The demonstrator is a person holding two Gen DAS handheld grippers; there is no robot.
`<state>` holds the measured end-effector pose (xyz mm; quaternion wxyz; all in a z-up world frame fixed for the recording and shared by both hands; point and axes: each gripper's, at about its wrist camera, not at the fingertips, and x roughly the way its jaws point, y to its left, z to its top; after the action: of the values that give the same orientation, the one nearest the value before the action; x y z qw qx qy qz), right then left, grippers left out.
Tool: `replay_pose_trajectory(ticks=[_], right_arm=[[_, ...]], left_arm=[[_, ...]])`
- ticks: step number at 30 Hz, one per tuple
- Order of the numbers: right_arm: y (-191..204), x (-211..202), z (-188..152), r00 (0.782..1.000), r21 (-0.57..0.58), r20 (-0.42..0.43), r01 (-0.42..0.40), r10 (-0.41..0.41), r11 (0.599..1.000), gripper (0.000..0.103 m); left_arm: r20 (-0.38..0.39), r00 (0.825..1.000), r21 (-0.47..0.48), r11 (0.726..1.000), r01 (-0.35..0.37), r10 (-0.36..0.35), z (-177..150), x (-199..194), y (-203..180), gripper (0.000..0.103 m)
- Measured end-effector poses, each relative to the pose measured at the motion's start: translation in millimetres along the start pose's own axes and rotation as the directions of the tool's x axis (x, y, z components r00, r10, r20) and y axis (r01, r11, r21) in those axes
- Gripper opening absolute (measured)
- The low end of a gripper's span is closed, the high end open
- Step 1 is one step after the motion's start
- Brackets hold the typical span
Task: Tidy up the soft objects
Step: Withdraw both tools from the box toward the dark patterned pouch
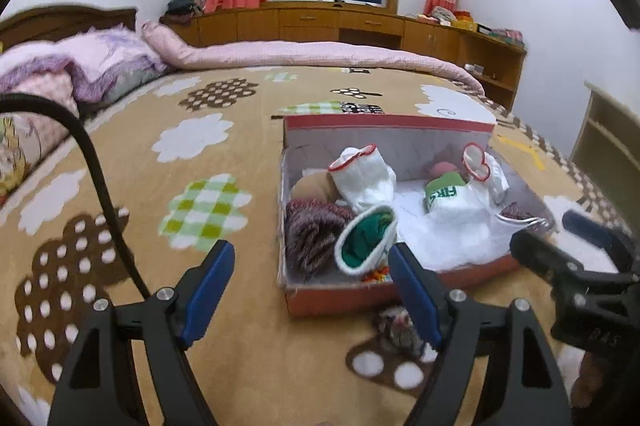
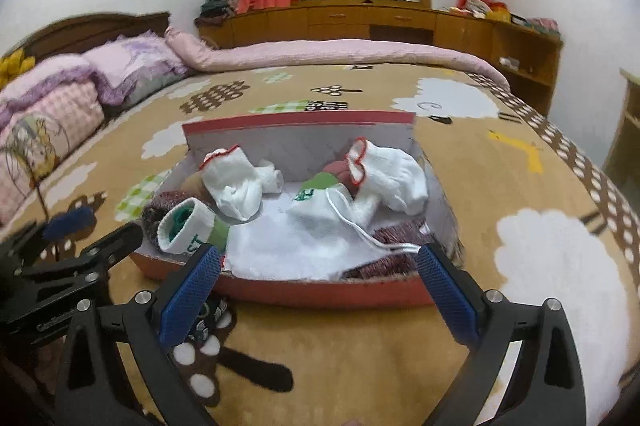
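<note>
Left gripper [image 1: 312,290] and right gripper [image 2: 320,290], both spread wide and empty, hang apart from the red box [image 2: 320,292] on the patterned bedspread [image 1: 160,130]. The box holds two white red-trimmed gloves [image 2: 236,182], green-and-white socks [image 1: 366,240], a white cloth [image 2: 288,250] and dark knitted pieces [image 1: 312,234]. A small dark knit item [image 1: 400,330] lies on the bedspread just in front of the box.

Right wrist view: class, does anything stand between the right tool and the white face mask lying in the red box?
Only the box's low red front wall lies between the right tool and the white face mask. Its blue fingers are open and empty; approaching over the rim looks unobstructed.
</note>
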<state>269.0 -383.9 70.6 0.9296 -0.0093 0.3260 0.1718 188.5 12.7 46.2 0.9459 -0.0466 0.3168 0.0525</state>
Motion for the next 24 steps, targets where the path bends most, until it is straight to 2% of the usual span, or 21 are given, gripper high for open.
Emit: replay_pose_trajectory(ticks=[2,4,7,9,13,19,24], right_arm=[[-1,-7,-2,1.0,0.032,0.014,-0.013,0.012,0.999,0.1],[1,-15,-7,0.999,0.03,0.038,-0.017,0.015,0.999,0.1],[10,-26,-22,0.995,-0.056,0.099,0.033,-0.027,0.998,0.1],[12,-29,-30,0.994,-0.083,0.104,0.047,-0.038,0.995,0.1],[9,-26,-40,0.995,-0.059,0.094,-0.008,0.014,0.998,0.1],[0,-40,-51,0.99,0.0,0.142,-0.024,0.023,1.0,0.1],[-2,-48,-69,0.992,0.027,0.124,-0.032,0.028,0.999,0.1]], left_arm=[[0.003,0.999,-0.022,0.999,0.032,-0.032,-1,-8,1,0.083],[0.017,0.999,-0.003,0.999,0.043,-0.043,-5,-15,-4,0.083],[0.004,0.999,0.051,0.997,0.052,-0.052,-18,-17,-16,0.083],[-0.011,0.999,0.063,0.997,0.045,-0.044,-25,-17,-22,0.082],[-0.048,0.996,0.035,0.997,0.075,-0.073,-34,-20,-18,0.082],[0.018,0.997,0.054,0.996,0.069,-0.07,-47,-47,-12,0.083],[-0.018,0.996,0.053,0.994,0.094,-0.093,-66,-53,-15,0.083]])
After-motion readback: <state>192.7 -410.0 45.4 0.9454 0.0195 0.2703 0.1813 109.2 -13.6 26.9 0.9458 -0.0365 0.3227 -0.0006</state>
